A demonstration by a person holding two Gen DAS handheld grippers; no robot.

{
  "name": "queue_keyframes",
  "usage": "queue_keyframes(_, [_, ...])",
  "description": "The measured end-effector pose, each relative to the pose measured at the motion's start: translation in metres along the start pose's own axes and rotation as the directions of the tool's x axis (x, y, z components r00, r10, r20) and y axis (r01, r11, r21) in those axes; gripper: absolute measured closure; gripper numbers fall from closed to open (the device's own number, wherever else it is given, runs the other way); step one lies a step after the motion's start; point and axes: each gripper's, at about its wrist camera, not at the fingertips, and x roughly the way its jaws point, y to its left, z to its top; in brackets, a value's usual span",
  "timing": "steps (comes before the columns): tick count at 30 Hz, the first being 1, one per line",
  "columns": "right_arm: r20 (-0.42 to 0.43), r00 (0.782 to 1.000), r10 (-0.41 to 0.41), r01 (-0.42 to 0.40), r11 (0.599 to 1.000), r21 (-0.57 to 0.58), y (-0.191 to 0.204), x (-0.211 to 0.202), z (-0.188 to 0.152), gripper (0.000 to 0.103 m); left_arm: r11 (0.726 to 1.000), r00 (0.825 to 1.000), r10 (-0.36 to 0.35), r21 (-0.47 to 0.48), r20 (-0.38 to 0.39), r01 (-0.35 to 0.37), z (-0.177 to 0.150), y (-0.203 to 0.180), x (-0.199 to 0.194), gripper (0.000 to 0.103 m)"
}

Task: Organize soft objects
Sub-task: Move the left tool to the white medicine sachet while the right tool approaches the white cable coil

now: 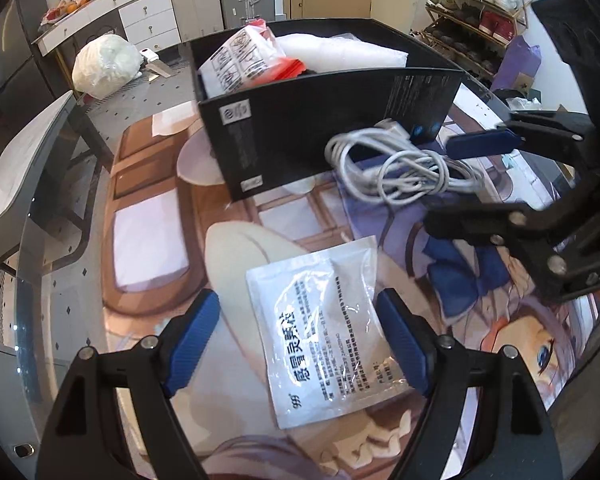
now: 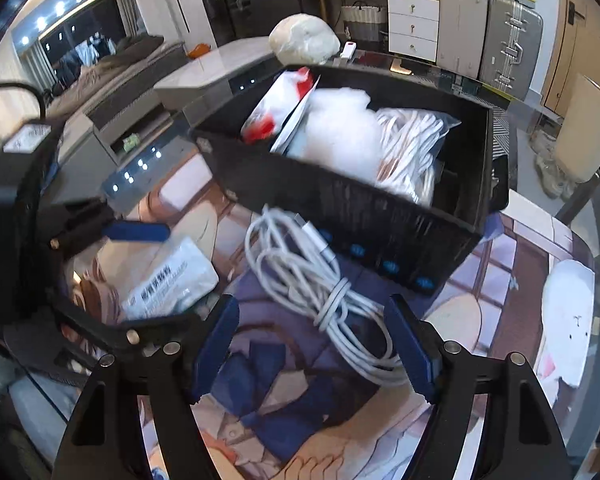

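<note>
both tongs gape: left tongs [image 1: 300,340] astride sachet [image 1: 324,332], right tongs [image 2: 314,350] astride cable [image 2: 324,292], box [image 2: 340,200] beyond.

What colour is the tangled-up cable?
White. The cable shows best in the right wrist view.

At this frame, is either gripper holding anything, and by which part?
Nothing is held. The left gripper is open around the white sachet; the right gripper is open around the coiled white cable.

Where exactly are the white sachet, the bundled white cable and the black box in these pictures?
white sachet [image 1: 324,332]: left wrist view, middle of its printed face.
bundled white cable [image 2: 320,288]: right wrist view, the looped strands near the tie.
black box [image 1: 300,136]: left wrist view, its near outer wall.
</note>
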Motion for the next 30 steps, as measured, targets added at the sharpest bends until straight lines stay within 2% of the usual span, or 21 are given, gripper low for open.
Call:
queue_keyframes(4, [-0.056,0.997,0.050,-0.050,0.999,-0.010,0.012,-0.011,-0.010,0.026,1.000,1.000,-0.002,-0.006,0.000,0.002,-0.004,0.006,-0.003,0.022])
queue_keyframes(8, [-0.010,0.998,-0.058,0.057,0.996,-0.068,0.020,-0.006,0.000,0.026,1.000,1.000,0.003,-0.007,-0.002,-0.003,-0.004,0.006,-0.003,0.021])
queue_keyframes(12, [-0.029,0.993,-0.112,0.108,0.988,-0.109,0.019,0.016,0.011,0.027,1.000,1.000,0.002,-0.003,-0.001,-0.002,-0.003,0.004,-0.003,0.021])
queue_keyframes(21, [-0.124,0.992,-0.026,0.016,0.997,-0.080,0.025,0.011,0.000,0.027,1.000,1.000,0.000,-0.012,0.000,0.000,-0.003,0.008,-0.003,0.021])
queue_keyframes(27, [-0.117,0.991,-0.071,0.060,0.994,-0.095,0.023,0.025,0.002,0.027,1.000,1.000,0.009,-0.011,-0.002,-0.009,-0.004,0.007,-0.003,0.021])
queue_keyframes(28, [-0.118,0.991,-0.066,0.056,0.994,-0.092,0.023,0.024,0.002,0.036,1.000,1.000,0.008,-0.012,-0.001,-0.008,-0.005,0.008,-0.003,0.021])
queue_keyframes(29, [-0.125,0.989,-0.077,0.067,0.994,-0.088,0.022,0.022,0.002,0.052,1.000,1.000,0.007,-0.012,0.000,-0.007,-0.005,0.009,-0.003,0.021])
queue_keyframes(30, [-0.134,0.988,-0.080,0.070,0.995,-0.077,0.020,0.016,0.000,0.063,1.000,1.000,0.008,-0.012,-0.003,-0.008,-0.005,0.009,-0.003,0.021])
